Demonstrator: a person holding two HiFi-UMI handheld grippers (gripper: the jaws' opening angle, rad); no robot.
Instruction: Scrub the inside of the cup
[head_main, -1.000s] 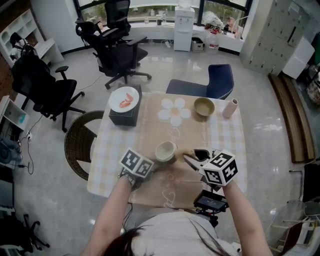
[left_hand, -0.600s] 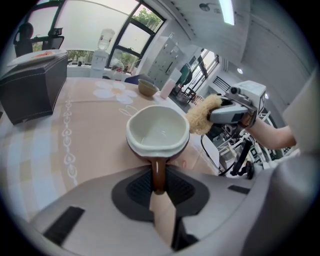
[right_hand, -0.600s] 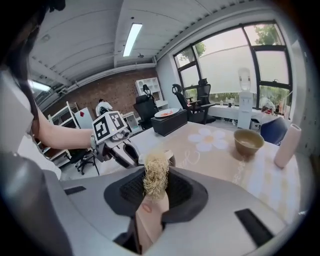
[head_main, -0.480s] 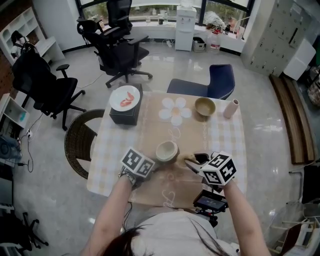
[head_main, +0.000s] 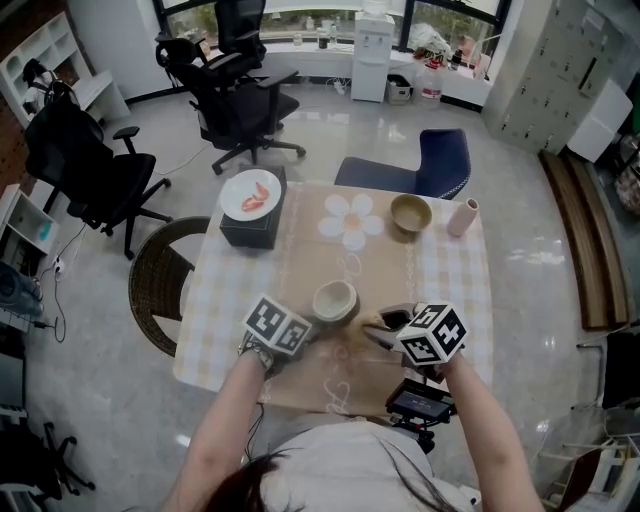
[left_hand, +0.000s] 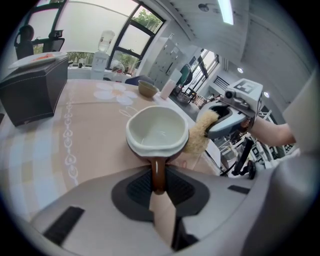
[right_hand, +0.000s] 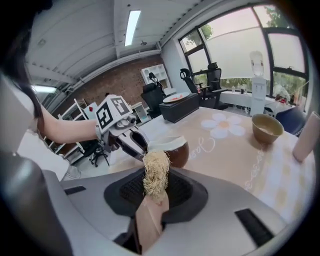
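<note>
A cup, brown outside and white inside, stands upright on the tan runner near the table's front. My left gripper is shut on its brown handle; the bowl of the cup looks empty. My right gripper is shut on a tuft of pale fibre scrubber. The scrubber hangs just right of the cup, beside its outer wall and outside the rim. In the right gripper view the cup sits just behind the scrubber, with the left gripper at its far side.
A tan bowl and a pink tumbler stand at the back right. A black box carrying a white plate sits at the back left. A small black device hangs at the table's near edge. Office chairs surround the table.
My right gripper has sunk and tipped downward with the scrubber, which now sits lower beside the cup. The left gripper and the cup have not moved.
</note>
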